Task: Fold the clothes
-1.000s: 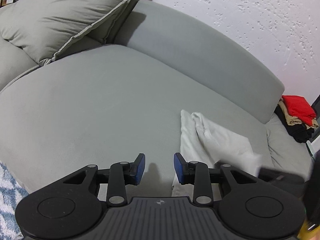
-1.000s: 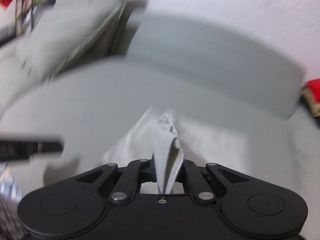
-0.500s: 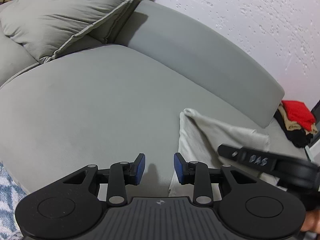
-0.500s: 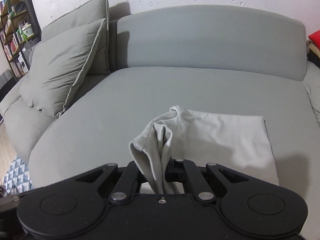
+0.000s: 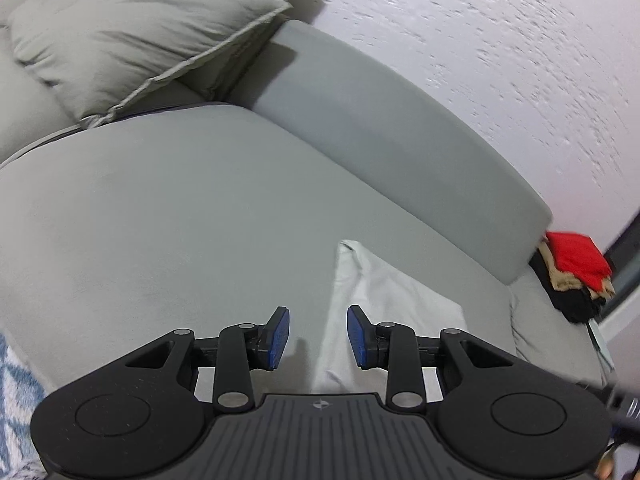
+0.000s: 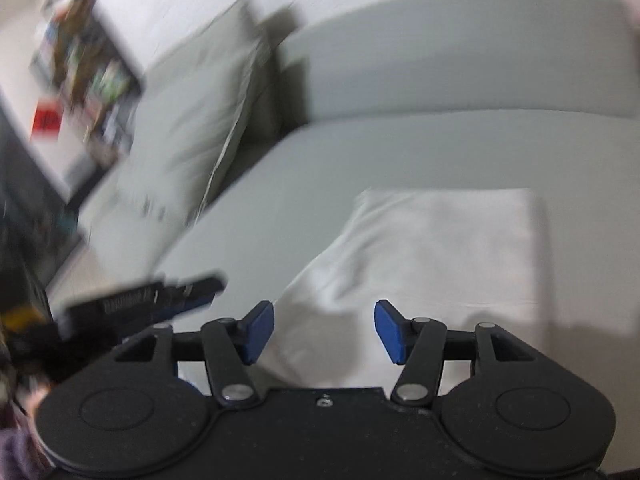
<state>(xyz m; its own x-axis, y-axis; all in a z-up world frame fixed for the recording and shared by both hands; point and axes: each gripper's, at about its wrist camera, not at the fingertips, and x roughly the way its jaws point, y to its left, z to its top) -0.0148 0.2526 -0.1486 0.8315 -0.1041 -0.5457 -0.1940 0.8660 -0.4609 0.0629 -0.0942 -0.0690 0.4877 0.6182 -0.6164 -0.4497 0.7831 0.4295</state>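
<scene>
A folded white garment [image 6: 432, 248] lies flat on the grey sofa seat [image 6: 400, 148]. My right gripper [image 6: 324, 330] hovers over its near edge with its jaws opening and nothing between the blue pads. The left wrist view shows the same garment [image 5: 384, 304] to the right, its left edge just past my left gripper [image 5: 318, 336]. That gripper is open, with only the sofa seat [image 5: 180, 216] and the garment's edge behind the gap. The left gripper [image 6: 160, 292] also shows blurred at the left of the right wrist view.
Grey cushions [image 5: 132, 28] lean at the sofa's back left, against the backrest [image 5: 384, 128]. A stack of red, tan and black clothes [image 5: 576, 276] sits at the seat's far right end. A patterned blue-white rug [image 5: 16, 400] lies below the seat's front edge. A blurred shelf [image 6: 84, 60] stands at the left.
The right gripper let go of the bunched white cloth, opened and pulled back and up. The garment now lies flat and folded. The left gripper barely moved.
</scene>
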